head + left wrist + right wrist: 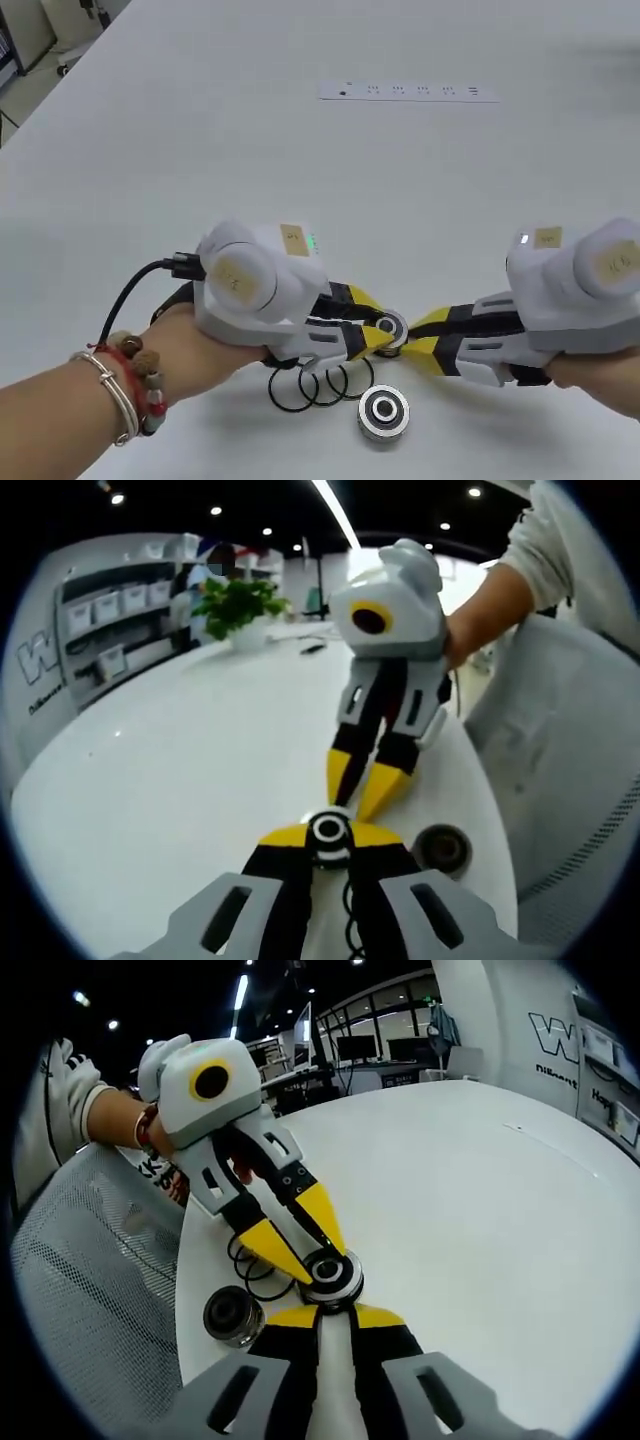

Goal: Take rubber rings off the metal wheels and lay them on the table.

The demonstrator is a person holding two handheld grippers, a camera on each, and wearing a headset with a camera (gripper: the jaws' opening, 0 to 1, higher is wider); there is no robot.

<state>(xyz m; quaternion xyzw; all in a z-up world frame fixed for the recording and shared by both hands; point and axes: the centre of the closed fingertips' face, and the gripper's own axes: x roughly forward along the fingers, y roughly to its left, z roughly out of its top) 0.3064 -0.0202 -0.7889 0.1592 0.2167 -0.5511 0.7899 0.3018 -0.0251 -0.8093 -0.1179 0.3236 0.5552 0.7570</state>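
A small metal wheel [390,325] [330,830] [337,1274] with a black rubber ring on its rim hangs just above the white table [300,150]. My left gripper [385,335] [330,838] [315,1260] is shut on it. From the right, my right gripper [412,342] [327,1312] [362,788] meets the wheel's rim with its yellow tips nearly together, pinching at the ring. A second wheel [383,411] [441,848] [233,1316] lies flat on the table below them. Three loose black rings [318,386] [250,1255] lie beside it, under the left gripper.
A white power strip [408,92] lies far back on the table. The near table edge runs just behind the second wheel. A grey mesh chair [90,1290] [570,780] stands beyond that edge. A potted plant [238,605] sits at the far end.
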